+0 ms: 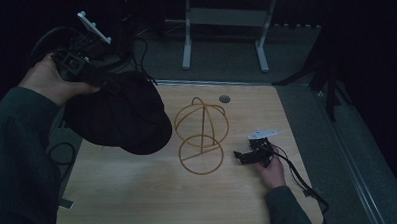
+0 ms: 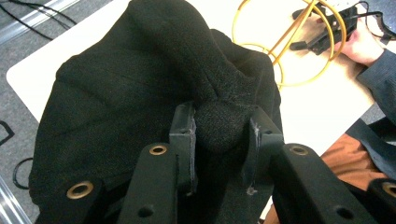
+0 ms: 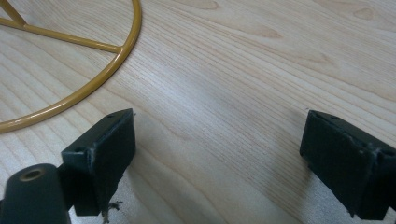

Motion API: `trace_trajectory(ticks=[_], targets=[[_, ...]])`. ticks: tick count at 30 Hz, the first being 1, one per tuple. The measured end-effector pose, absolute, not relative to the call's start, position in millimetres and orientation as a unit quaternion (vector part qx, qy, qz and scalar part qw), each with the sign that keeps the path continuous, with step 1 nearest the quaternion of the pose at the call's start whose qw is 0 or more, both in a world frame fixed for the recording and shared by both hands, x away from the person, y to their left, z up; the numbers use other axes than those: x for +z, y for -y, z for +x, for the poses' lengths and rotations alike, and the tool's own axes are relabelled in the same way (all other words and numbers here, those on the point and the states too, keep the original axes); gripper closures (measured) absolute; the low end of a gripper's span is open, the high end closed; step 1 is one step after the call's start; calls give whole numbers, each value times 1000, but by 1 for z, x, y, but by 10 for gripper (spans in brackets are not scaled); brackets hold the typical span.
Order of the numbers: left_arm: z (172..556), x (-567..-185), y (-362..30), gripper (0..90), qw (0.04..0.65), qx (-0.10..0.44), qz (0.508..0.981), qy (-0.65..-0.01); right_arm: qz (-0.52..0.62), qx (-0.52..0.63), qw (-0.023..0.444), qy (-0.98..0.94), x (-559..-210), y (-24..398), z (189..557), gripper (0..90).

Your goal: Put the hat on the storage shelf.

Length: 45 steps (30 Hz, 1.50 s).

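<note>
Left gripper (image 1: 103,85) raised over table (image 1: 139,204) edge, 10 o'clock; jaws clamped on fold of black hat (image 1: 121,117) hanging below. Right gripper (image 1: 248,155) rests at 4 o'clock, jaws apart, beside wire stand (image 1: 201,134).

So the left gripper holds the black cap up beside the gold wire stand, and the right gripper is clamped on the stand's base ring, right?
Not quite. The right gripper is open on the bare table, beside the stand; the right gripper view shows it. The left gripper does hold the black cap.

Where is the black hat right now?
The black hat hangs at the left of the high view, pinched in the left gripper above the table's left edge, just left of the gold wire stand.
</note>
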<state>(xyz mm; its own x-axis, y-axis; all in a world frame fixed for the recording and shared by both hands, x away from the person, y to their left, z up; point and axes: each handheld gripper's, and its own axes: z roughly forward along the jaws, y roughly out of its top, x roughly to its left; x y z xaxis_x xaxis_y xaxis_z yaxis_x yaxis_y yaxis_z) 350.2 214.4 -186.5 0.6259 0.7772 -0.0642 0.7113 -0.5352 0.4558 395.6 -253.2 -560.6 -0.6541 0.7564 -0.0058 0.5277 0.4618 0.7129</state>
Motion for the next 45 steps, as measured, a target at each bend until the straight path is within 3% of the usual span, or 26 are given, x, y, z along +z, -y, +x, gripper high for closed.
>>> trace_trajectory(ticks=[45], targets=[[345, -141, -188, 688, 247, 102, 873, -409, 382, 350, 163, -840, -561, 253, 396, 102]])
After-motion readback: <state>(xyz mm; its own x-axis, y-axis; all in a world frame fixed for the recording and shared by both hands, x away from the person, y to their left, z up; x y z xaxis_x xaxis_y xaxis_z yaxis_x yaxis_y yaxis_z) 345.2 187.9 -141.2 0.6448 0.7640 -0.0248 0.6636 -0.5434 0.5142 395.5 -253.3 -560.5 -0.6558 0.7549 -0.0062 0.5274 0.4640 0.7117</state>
